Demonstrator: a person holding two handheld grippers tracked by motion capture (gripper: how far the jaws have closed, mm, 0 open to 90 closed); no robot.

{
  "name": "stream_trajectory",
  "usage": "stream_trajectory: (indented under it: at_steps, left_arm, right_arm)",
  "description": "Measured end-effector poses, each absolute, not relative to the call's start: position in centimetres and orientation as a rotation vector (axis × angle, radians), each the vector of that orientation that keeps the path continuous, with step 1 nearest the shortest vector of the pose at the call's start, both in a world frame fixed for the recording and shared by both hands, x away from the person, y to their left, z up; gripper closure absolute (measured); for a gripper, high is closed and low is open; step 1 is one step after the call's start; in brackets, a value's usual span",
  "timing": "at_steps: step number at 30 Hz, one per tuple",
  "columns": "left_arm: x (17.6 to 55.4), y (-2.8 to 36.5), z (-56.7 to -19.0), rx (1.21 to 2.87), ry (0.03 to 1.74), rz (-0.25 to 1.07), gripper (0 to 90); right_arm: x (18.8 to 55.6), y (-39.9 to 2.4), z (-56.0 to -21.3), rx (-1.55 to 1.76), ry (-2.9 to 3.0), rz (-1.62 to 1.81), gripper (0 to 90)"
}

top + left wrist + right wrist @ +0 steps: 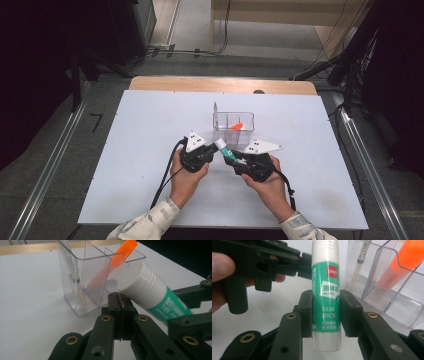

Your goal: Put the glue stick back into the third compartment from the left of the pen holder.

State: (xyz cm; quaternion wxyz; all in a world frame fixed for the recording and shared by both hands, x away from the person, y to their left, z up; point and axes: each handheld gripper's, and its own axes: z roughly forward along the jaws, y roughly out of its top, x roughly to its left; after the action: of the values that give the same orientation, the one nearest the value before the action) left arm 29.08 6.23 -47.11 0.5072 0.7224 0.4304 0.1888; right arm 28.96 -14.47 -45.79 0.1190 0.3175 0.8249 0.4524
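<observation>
Right gripper (325, 312) clamps the glue stick (325, 285) mid-body at frame centre, leaving its cap free, while the left gripper (119, 301) sits closed and empty.

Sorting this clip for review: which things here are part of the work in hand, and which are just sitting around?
In the job:
- glue stick, clamped in the right tool
- left tool, jaws shut, empty, beside the stick's white cap
- clear organizer, just beyond the stick

Lying about:
- orange marker in the organizer
- pen in its other compartment
</observation>
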Motion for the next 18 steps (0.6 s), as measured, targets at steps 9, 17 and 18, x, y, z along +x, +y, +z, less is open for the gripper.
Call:
stream_trajectory:
  at_steps: [9,17,18]
  left_arm:
    - [28.46,5.19,-46.32,1.751,0.978,0.472,90.0]
    - [28.72,5.63,-46.47,1.74,1.003,0.471,89.7]
    - [28.87,5.85,-46.6,1.742,1.016,0.465,87.4]
  right_arm:
    - [29.22,-14.34,-46.48,0.945,2.441,1.288,63.8]
    - [29.32,-14.61,-46.44,0.947,2.427,1.288,63.9]
    - [29.33,-14.68,-46.4,0.956,2.423,1.286,63.9]
